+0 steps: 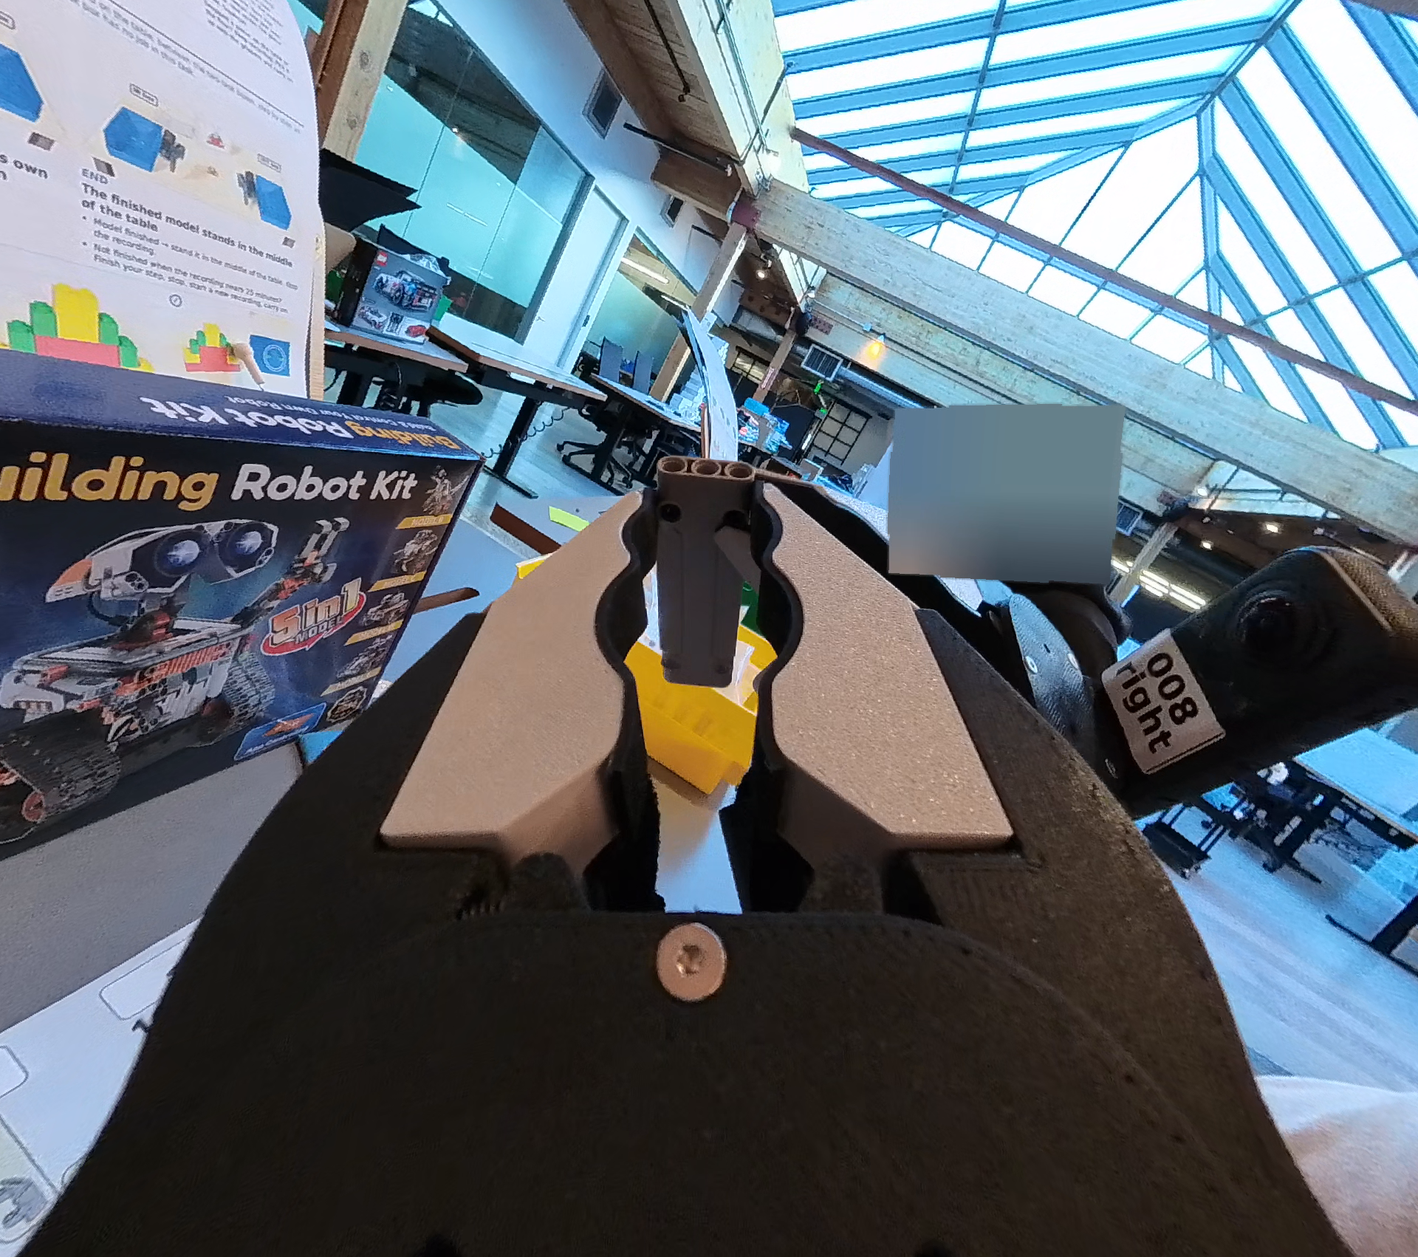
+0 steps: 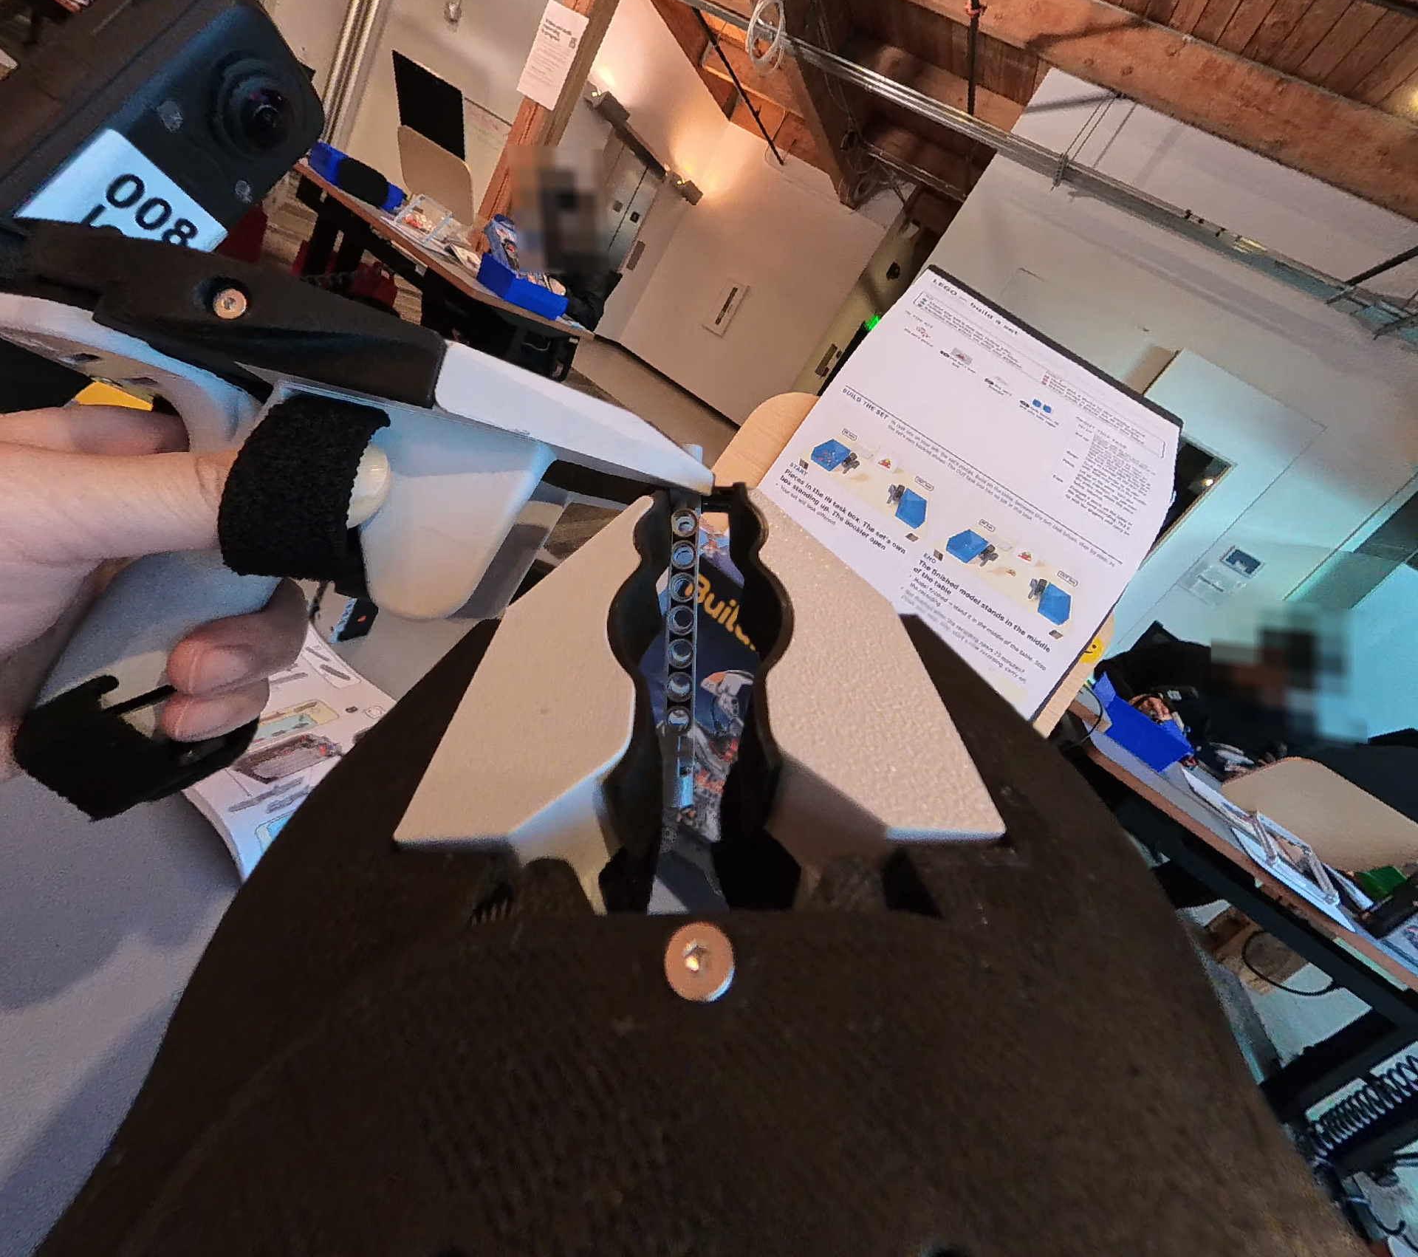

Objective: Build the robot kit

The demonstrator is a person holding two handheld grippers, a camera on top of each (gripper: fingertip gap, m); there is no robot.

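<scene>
My left gripper point(image 1: 702, 514) is shut on a light grey building piece point(image 1: 694, 576) with three round holes at its top end; the piece stands upright between the jaws. My right gripper point(image 2: 702, 506) is shut on a dark grey beam point(image 2: 681, 614) with a row of holes, held edge-on between the jaws. The left gripper's body point(image 2: 491, 422), held by a hand point(image 2: 92, 529), shows in the right wrist view with its tip touching the top of the beam. The right gripper's camera mount point(image 1: 1243, 668) shows at the right of the left wrist view.
A dark blue robot kit box point(image 1: 192, 599) stands at the left. A yellow bin point(image 1: 698, 721) lies below the left jaws. A printed instruction sheet point(image 2: 974, 491) stands upright behind. An open booklet point(image 2: 291, 752) lies on the table. Other desks point(image 2: 1266, 844) and blurred people are farther off. The grippers are tip to tip, or close to it.
</scene>
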